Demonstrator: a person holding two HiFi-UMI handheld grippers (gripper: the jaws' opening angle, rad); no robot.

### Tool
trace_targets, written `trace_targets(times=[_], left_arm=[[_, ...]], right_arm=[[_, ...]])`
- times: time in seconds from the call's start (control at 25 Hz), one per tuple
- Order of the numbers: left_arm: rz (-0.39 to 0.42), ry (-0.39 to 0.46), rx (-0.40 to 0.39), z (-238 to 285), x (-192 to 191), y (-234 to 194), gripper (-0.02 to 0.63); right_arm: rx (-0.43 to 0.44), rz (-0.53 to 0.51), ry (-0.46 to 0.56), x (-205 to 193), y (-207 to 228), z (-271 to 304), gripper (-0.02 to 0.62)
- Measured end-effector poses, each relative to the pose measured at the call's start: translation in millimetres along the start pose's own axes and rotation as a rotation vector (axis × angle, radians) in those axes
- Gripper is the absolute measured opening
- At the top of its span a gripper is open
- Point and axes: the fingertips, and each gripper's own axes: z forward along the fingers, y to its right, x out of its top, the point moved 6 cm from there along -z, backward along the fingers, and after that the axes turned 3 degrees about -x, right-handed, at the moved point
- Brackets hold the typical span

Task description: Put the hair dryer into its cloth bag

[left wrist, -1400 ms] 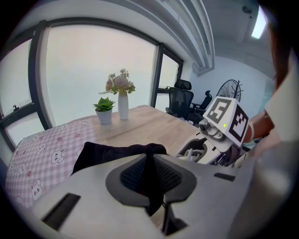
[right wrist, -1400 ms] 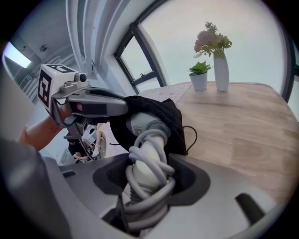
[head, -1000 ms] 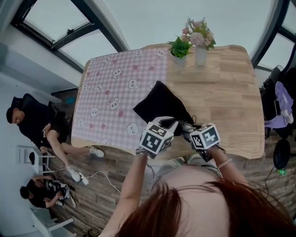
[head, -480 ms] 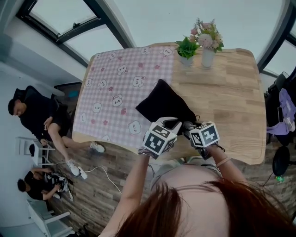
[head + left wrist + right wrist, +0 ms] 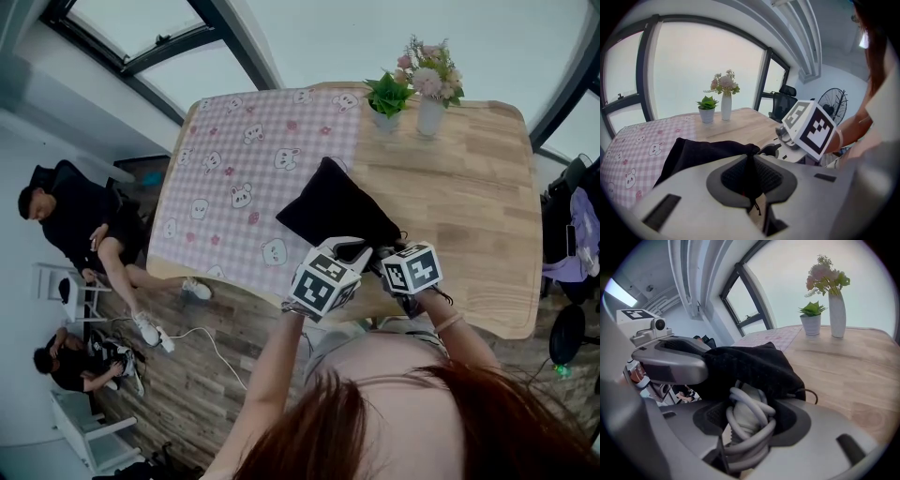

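A black cloth bag [image 5: 337,204] lies on the wooden table [image 5: 469,197], its mouth towards the near edge. My left gripper [image 5: 350,250] is shut on the rim of the bag [image 5: 705,154]; black fabric is pinched between its pads [image 5: 761,176]. My right gripper [image 5: 382,257] is shut on the hair dryer's [image 5: 747,420] pale handle, which has a grey cord coiled around it. The rest of the dryer is hidden inside the bag's mouth [image 5: 750,364]. The two grippers stand close side by side.
A pink checked cloth with bunnies [image 5: 234,169] covers the table's left half. A potted plant [image 5: 387,97] and a vase of flowers [image 5: 431,89] stand at the far edge. People sit at the left on the floor [image 5: 84,234]. An office chair and a fan [image 5: 832,105] are off to the right.
The right gripper has shifted slightly with the dryer at the bag's mouth. The left gripper keeps its hold on the rim. The head view has drifted a little.
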Motion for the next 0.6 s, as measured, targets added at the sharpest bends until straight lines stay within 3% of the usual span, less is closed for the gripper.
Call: trace_targets(times=[0.6], left_arm=[[-0.069,-0.016,0.012,3,-12,-8,0.038]], right_arm=[[0.003,-0.043,0.093,10,3,25,0.239]])
